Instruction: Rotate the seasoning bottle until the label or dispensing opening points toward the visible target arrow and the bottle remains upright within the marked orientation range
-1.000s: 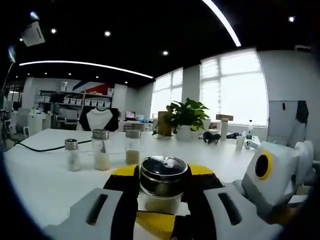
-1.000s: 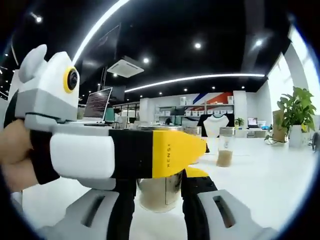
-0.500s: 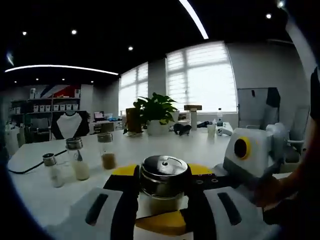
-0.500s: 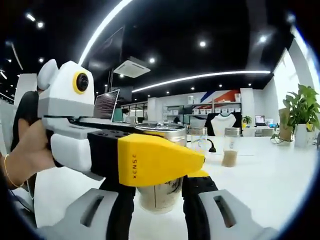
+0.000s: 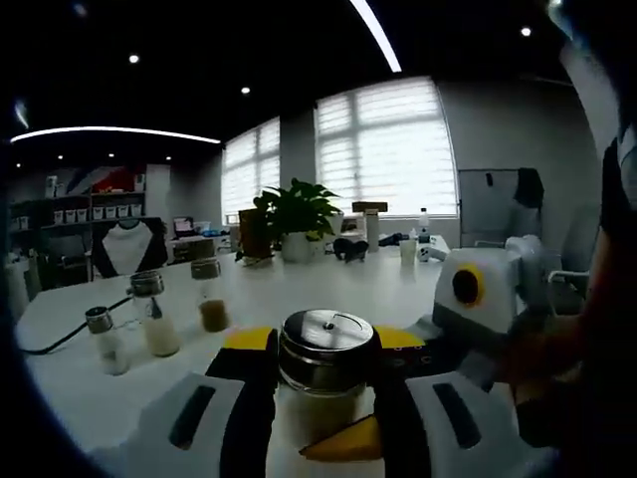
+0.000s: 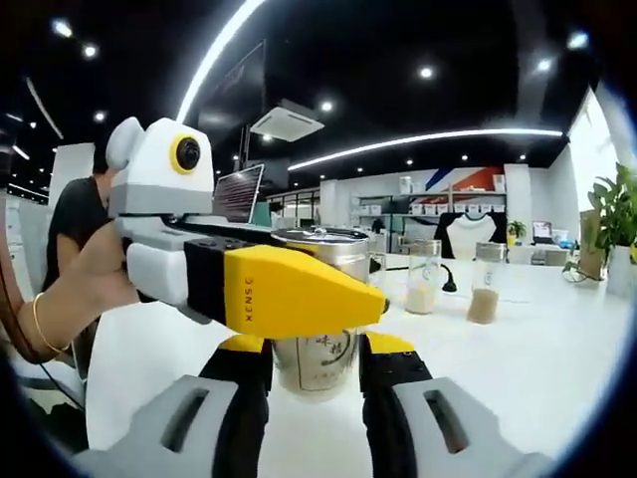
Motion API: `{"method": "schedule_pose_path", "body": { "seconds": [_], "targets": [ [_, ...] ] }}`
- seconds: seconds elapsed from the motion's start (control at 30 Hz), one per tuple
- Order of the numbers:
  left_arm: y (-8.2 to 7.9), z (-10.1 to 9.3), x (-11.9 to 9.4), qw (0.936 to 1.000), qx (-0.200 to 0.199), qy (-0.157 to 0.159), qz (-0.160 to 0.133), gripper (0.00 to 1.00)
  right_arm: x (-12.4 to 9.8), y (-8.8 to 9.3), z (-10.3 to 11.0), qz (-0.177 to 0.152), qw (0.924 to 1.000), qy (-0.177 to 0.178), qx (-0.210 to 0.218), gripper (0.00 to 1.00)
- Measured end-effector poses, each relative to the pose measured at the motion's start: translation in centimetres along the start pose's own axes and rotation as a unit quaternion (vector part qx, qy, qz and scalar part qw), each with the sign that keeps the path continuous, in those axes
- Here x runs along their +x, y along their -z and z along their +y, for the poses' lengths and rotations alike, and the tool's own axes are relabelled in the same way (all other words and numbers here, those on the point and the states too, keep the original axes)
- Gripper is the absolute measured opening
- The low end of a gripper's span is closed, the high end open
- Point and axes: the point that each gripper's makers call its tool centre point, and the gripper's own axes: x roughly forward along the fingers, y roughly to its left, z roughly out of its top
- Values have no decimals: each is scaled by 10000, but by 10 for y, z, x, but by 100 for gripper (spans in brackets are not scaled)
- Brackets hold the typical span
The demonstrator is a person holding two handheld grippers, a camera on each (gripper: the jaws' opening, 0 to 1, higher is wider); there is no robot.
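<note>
The seasoning bottle [image 5: 325, 358] stands on the white table [image 5: 259, 299], squeezed by both the left gripper [image 5: 323, 398] and right gripper [image 6: 314, 383]. Glass looks hard, slippery, breakable; hold its sides.

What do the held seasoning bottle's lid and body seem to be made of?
Round silver lid: probably polished metal, since it mirrors the ceiling lights. Clear bottle body: glass or clear plastic, I cannot tell which; pale seasoning and a printed label show through. Both grippers' jaws clamp it.

My left gripper [image 5: 323, 398] clamped on the seasoning bottle [image 5: 325, 360], my right gripper [image 6: 315, 383] clamped there too, jaws crossing
</note>
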Motion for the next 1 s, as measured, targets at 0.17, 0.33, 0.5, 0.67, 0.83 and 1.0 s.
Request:
{"method": "schedule_pose_path", "body": {
  "seconds": [0.17, 0.33, 0.5, 0.67, 0.83, 1.0],
  "targets": [
    [-2, -2, -5, 9999, -96, 127, -67, 38, 0, 0, 6, 72, 9998, -93, -164, 33],
    [-3, -4, -7, 9998, 35, 200, -39, 38, 1, -1, 8, 50, 9997, -192, -132, 33],
    [-7, -7, -9, 9994, -21, 327, -87, 38, -1, -4, 10, 12, 9996, -271, -87, 34],
    [-5, -13, -8, 9987, 55, 503, -33, 38, -3, -3, 12, 13, 9994, -327, -80, 34],
    [-2, -16, -7, 9980, 106, 623, 82, 38, -3, -2, 13, 34, 9990, -370, -246, 34],
    [-8, -21, -10, 9960, 124, 884, 9, 38, -4, -6, 15, -60, 9986, -478, -231, 35]
  ]
}}
